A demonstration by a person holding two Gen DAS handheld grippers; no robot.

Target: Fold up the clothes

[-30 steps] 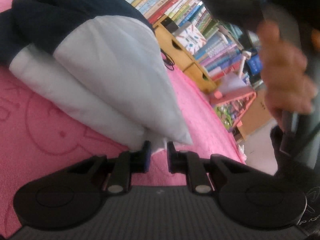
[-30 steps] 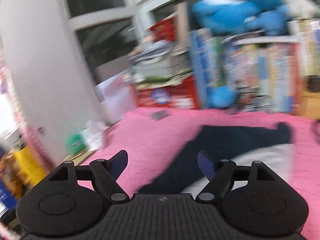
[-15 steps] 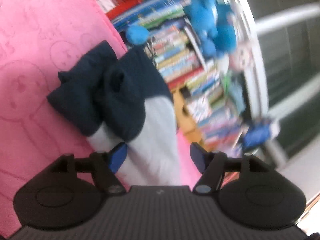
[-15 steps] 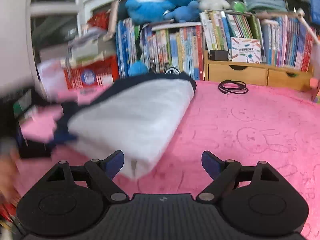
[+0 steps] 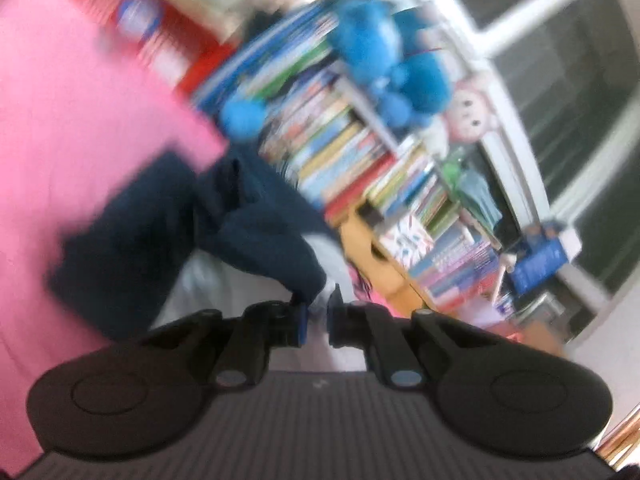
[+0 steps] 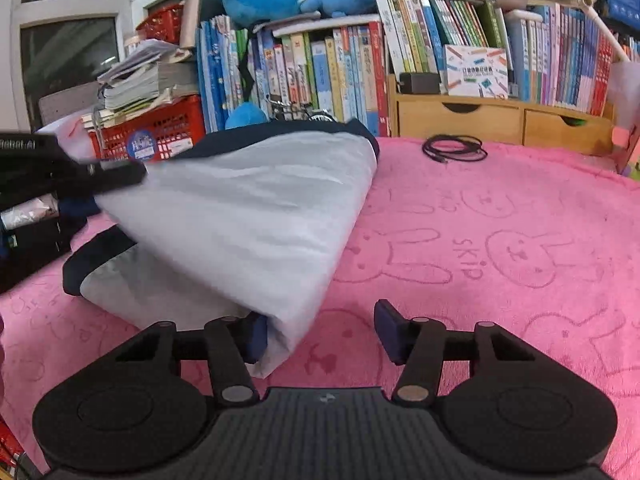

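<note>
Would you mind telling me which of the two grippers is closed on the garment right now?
The left gripper: its fingers are pinched on the navy-and-grey garment. The right gripper stands wide open beside the fold.

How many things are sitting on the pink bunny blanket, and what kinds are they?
Folded grey and navy garment: 1
Coiled black cable: 1
Total on the pink blanket: 2
</note>
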